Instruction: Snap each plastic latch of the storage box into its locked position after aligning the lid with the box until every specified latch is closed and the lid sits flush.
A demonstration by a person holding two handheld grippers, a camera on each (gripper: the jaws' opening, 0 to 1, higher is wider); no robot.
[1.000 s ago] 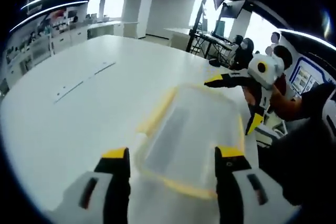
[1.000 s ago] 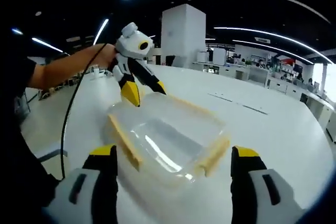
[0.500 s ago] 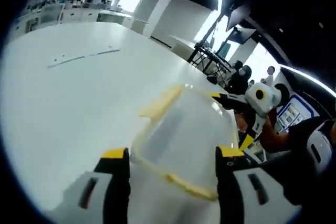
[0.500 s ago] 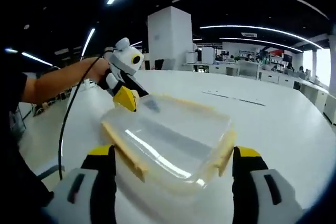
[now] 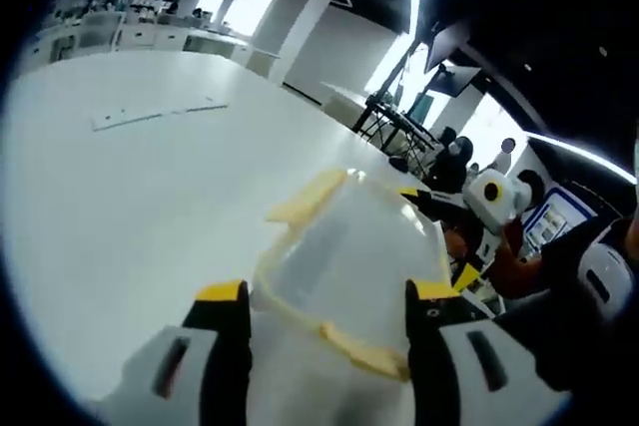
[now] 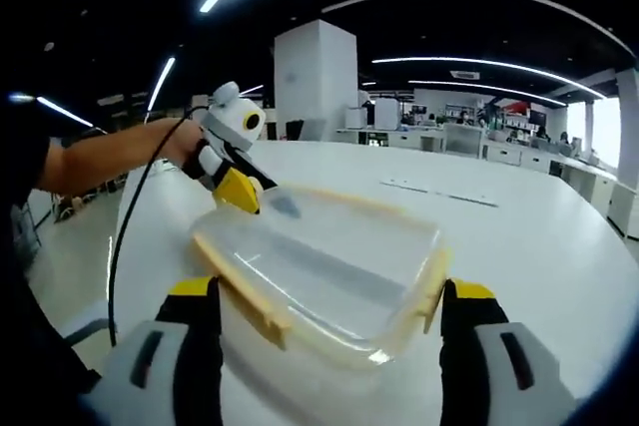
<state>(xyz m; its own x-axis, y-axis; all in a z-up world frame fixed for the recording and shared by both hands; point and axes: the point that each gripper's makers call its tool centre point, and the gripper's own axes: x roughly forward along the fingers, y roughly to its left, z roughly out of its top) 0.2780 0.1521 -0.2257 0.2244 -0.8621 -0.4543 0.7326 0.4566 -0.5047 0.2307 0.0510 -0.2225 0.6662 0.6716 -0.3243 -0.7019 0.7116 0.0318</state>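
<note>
White table (image 6: 559,246) carries the box (image 6: 319,266), lying between the spread right gripper (image 6: 329,321), while the left gripper (image 6: 243,187), state unclear, touches its far corner.

The left gripper view looks along its claw (image 5: 322,296) across the box (image 5: 354,266) toward the right claw (image 5: 439,231) — close and tilted. The right gripper view faces back over the same box (image 6: 324,271) to the left claw (image 6: 250,192). Both share box and white surface (image 5: 130,197).
</note>
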